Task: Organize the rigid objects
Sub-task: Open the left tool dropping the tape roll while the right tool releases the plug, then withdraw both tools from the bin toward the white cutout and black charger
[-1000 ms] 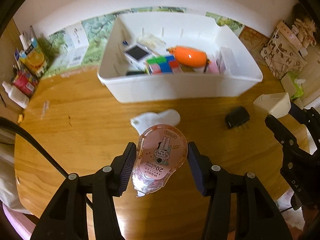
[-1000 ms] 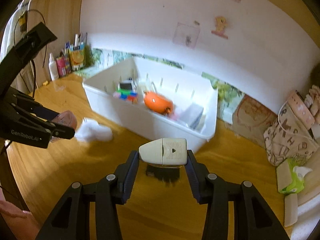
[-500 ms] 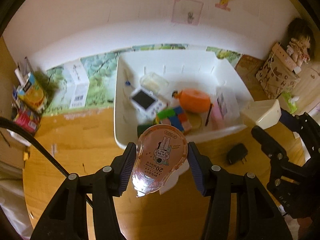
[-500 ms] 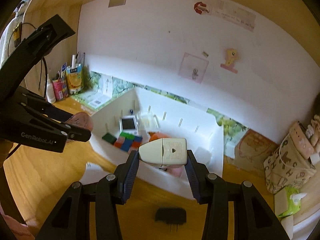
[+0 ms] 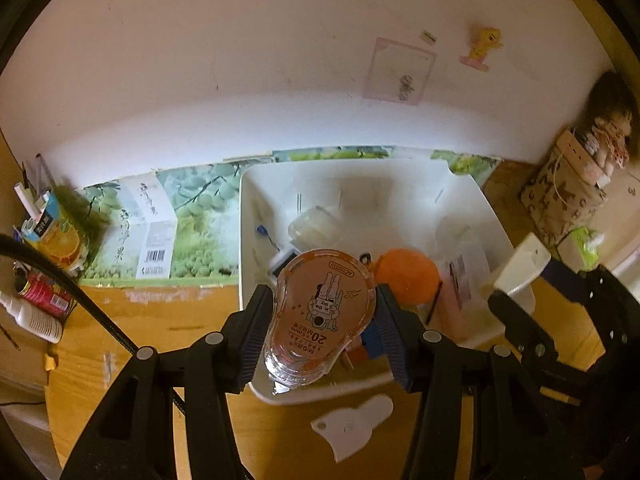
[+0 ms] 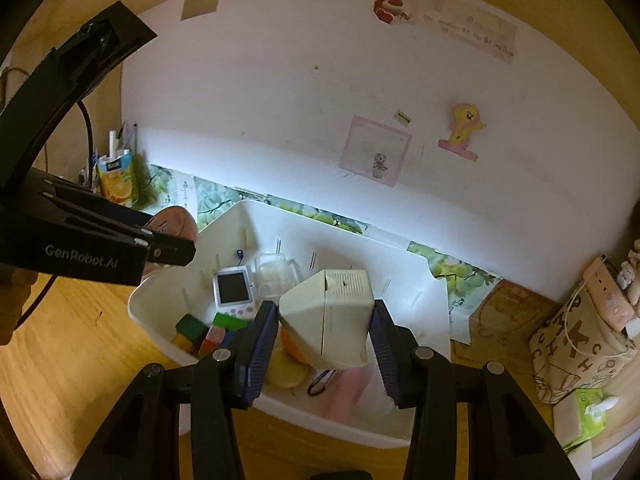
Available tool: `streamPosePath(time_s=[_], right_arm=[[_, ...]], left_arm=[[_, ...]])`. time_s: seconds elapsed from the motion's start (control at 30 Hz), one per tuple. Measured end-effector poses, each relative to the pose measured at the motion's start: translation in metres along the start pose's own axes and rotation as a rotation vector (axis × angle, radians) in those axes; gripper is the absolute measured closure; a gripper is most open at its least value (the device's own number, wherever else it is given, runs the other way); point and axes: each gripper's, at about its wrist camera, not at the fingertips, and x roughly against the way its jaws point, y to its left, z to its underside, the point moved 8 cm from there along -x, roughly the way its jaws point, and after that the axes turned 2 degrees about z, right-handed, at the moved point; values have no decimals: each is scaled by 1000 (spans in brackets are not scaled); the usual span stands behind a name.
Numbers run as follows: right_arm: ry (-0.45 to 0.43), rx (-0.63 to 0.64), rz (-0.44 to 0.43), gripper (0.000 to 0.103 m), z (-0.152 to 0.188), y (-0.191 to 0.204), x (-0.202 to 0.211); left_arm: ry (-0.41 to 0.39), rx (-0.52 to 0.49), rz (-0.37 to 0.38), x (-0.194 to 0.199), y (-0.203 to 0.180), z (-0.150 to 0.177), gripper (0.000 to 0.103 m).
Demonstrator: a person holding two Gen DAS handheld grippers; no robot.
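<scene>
Crowding white bin (image 6: 434, 300): colored blocks (image 6: 208, 332), orange ball (image 5: 406, 276).

A clear pink correction-tape dispenser (image 5: 320, 320) with a rabbit label and a cream plastic block (image 6: 328, 316) with a vented face are each held above the white bin (image 6: 436, 304), which holds colored cubes (image 6: 208, 332), an orange ball (image 5: 408, 276) and a small white screen gadget (image 6: 234, 292).
</scene>
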Motion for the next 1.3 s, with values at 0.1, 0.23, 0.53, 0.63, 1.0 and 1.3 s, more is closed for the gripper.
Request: streamPosePath(time_s=[0.1, 0.23, 0.53, 0.63, 1.0, 1.3], right_arm=[[7, -10, -2, 56, -1, 1, -8], [19, -18, -9, 56, 0, 1, -17], [30, -19, -14, 40, 3, 3, -24], [30, -25, -13, 38, 3, 2, -23], [2, -53, -20, 25, 3, -9, 3], [-3, -127, -40, 22, 17, -27, 37]], left_arm=[[-12, 8, 3, -6, 4, -6, 47], [-10, 17, -4, -14, 8, -7, 47], [-24, 56, 2, -15, 12, -10, 33], [-32, 55, -5, -11, 12, -10, 26], [-40, 62, -29, 18, 3, 1, 24], [-19, 113, -69, 39, -5, 27, 21]])
